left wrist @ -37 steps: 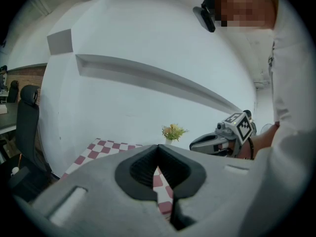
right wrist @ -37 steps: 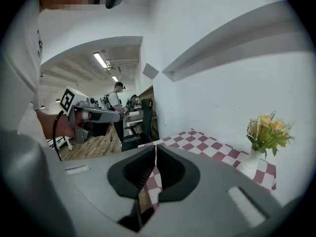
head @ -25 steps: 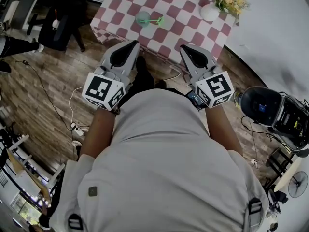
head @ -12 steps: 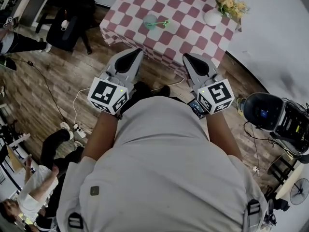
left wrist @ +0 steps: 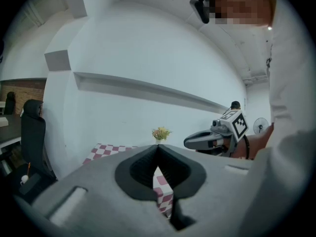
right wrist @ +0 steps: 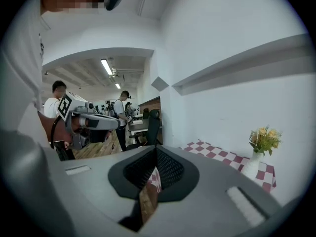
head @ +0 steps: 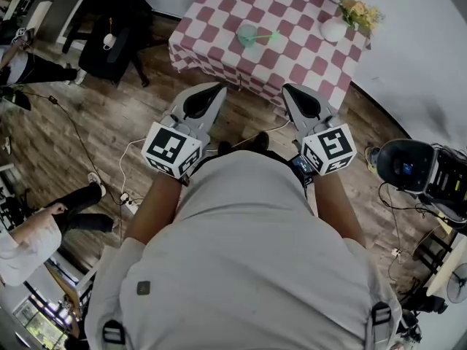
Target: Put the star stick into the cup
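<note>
A pale green cup (head: pixel 248 34) stands on the red-and-white checked table (head: pixel 219 17) at the top of the head view. The green star stick (head: pixel 272 36) lies on the cloth just right of the cup, touching or nearly touching it. My left gripper (head: pixel 216 88) and right gripper (head: pixel 290 90) are held side by side in front of my body, over the wooden floor short of the table's near edge. Both are shut with nothing between the jaws. In the left gripper view the shut left gripper (left wrist: pixel 158 147) points at the table (left wrist: pixel 106 151). The shut right gripper (right wrist: pixel 156 150) also points that way.
A white vase (head: pixel 334 29) with yellow flowers (head: pixel 359 11) stands at the table's far right corner. A black chair (head: pixel 109 42) is left of the table. Cables and a power strip (head: pixel 128 204) lie on the floor. Black equipment (head: pixel 408 168) stands right. A person (head: pixel 29 239) is lower left.
The table, cup and stick have slid lower and rightward in the head view, so I am nearer the table. Both grippers stay shut and level. The person at lower left has shifted.
</note>
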A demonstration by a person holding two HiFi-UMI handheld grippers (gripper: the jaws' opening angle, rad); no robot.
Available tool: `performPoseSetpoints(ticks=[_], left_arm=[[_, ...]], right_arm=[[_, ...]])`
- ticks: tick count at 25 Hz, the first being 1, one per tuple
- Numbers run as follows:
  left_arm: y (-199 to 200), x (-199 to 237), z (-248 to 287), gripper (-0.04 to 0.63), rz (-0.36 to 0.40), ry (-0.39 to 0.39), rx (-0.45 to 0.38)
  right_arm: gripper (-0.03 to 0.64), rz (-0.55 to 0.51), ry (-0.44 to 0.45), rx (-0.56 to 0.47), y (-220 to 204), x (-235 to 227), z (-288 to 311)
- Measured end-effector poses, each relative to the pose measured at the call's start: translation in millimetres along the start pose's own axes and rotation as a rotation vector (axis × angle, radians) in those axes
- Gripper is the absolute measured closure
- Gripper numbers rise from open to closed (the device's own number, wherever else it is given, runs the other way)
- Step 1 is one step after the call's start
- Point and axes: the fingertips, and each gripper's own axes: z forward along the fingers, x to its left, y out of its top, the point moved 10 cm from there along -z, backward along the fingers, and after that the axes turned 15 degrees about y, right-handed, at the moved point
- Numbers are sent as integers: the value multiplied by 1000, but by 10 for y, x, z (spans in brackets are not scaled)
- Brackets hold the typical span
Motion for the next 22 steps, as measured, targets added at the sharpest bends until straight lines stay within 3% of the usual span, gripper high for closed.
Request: performPoseSetpoints(ticks=[11, 22], left_arm=[[-199, 292, -593, 591, -23, -50, 3], [-98, -265, -697, 591, 19, -49, -13]], right_arm=[[607, 7, -83, 10, -52, 750, 75], [607, -49, -54, -22, -101, 886, -453]])
